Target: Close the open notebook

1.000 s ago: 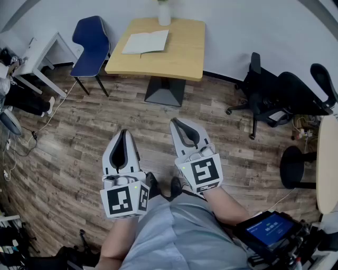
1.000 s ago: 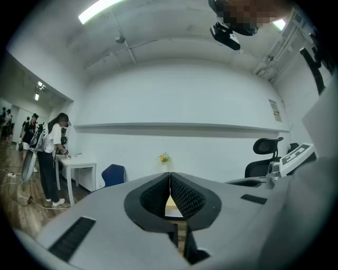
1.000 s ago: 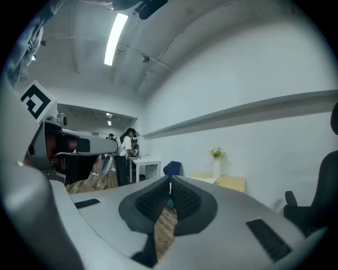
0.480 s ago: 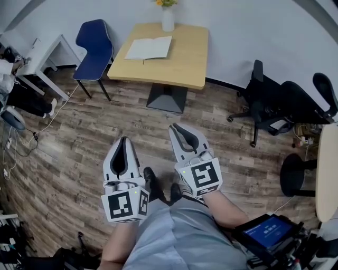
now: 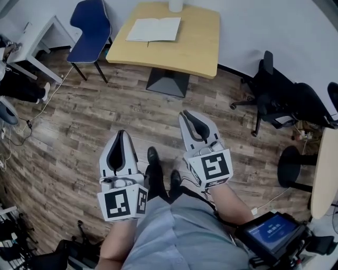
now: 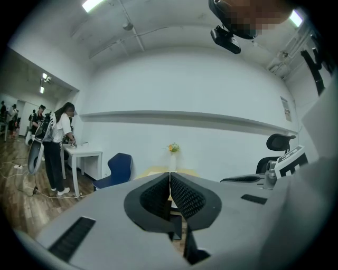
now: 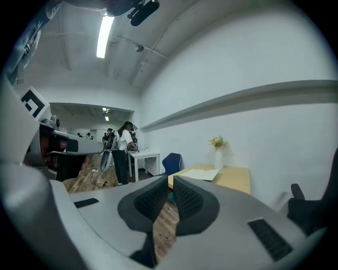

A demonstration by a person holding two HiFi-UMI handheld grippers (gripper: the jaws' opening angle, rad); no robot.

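Observation:
The open notebook (image 5: 154, 29) lies flat with white pages up on the far left part of a light wooden table (image 5: 195, 50), well ahead of both grippers. It also shows as a pale sheet, the notebook (image 7: 200, 174), in the right gripper view. My left gripper (image 5: 120, 138) hangs above the wood floor, jaws together, nothing in them. My right gripper (image 5: 189, 119) is beside it, slightly further forward, also shut and empty. In the left gripper view the left gripper (image 6: 169, 179) has its pads meeting, and the table (image 6: 158, 171) is mostly hidden behind them.
A blue chair (image 5: 91, 27) stands left of the table, a white vase (image 5: 176, 5) at its back edge. Black office chairs (image 5: 285, 103) sit at the right, a white desk (image 5: 31, 42) with a person (image 6: 57, 147) at the left. Cables trail on the floor at far left.
The table and notebook have shifted up and closer in the head view as the person walks forward. Both grippers have sunk a little and moved ahead, still shut.

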